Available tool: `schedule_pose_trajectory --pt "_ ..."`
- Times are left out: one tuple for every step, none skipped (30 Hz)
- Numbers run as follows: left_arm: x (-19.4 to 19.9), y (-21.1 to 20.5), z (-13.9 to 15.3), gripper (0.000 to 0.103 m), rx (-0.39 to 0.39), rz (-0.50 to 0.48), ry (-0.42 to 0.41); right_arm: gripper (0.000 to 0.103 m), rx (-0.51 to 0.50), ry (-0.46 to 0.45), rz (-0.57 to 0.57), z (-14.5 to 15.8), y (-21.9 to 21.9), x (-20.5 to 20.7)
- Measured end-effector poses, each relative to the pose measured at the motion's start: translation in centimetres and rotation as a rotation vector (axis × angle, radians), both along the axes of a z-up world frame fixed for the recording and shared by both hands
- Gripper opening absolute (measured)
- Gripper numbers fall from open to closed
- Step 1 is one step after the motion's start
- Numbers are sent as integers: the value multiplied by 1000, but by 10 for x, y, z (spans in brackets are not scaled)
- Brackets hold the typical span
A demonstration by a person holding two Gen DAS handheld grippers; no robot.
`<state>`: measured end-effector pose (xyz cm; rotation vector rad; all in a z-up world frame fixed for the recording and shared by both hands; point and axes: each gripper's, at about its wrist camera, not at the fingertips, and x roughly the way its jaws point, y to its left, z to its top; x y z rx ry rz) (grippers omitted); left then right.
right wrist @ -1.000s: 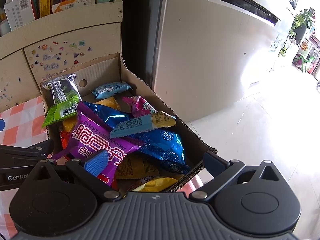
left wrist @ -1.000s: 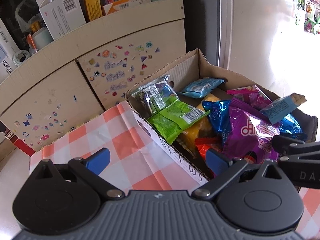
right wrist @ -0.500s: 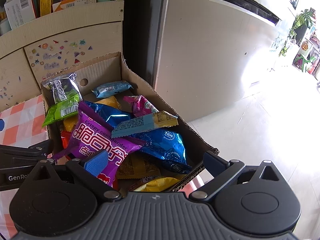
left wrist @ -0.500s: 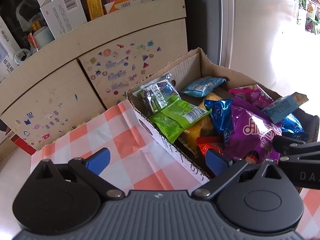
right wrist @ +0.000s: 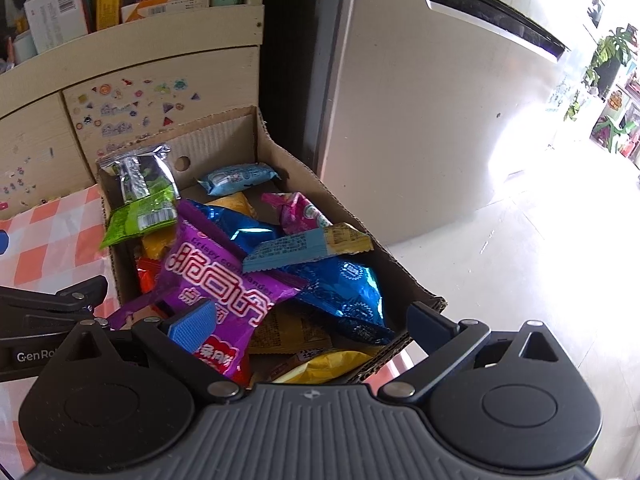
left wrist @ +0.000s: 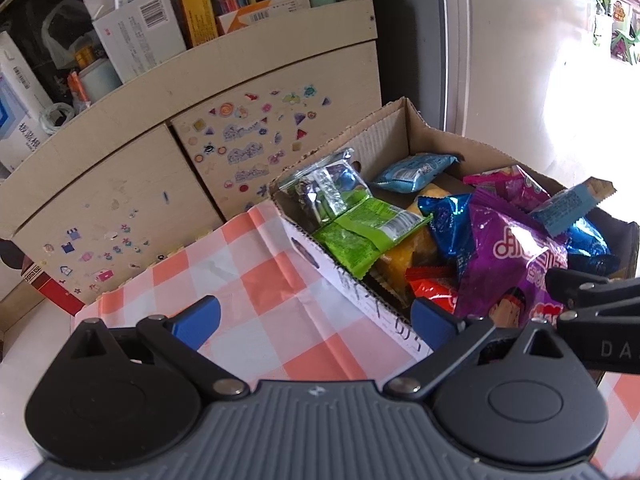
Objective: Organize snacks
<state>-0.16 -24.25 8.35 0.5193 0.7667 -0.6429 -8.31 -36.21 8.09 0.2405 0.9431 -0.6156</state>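
Note:
An open cardboard box (left wrist: 380, 140) (right wrist: 224, 140) holds several snack packs. On top lies a purple bag (left wrist: 516, 248) (right wrist: 224, 280). Around it are a green packet (left wrist: 360, 232) (right wrist: 140, 220), a silver packet (left wrist: 324, 188), a light blue packet (left wrist: 416, 168) (right wrist: 236, 178), a blue foil bag (right wrist: 340, 284) and a flat blue wafer pack (right wrist: 296, 248). My left gripper (left wrist: 314, 320) is open and empty, straddling the box's left wall. My right gripper (right wrist: 310, 324) is open and empty over the box's near end, its left finger above the purple bag.
The box sits on an orange-and-white checked cloth (left wrist: 260, 288). Behind stands a beige cabinet with stickers (left wrist: 248, 148), with boxes and cartons on its shelf (left wrist: 136, 36). A white appliance (right wrist: 420, 120) and pale floor (right wrist: 520, 260) lie to the right.
Almost nothing. The left view has drifted slightly, so the box sits a touch further right in it. Both grippers stay open and the snacks lie as before.

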Motion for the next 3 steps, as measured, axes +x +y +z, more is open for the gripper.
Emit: schedule_pose_trajectory --pt "0 3 1 101 -1 4 -1 103 0 -1 5 1 1 0" --pt "0 5 2 101 -2 6 -1 103 -2 -2 11 2 4 0" --pt "0 8 2 101 -2 7 -1 103 -3 -3 16 3 6 0"
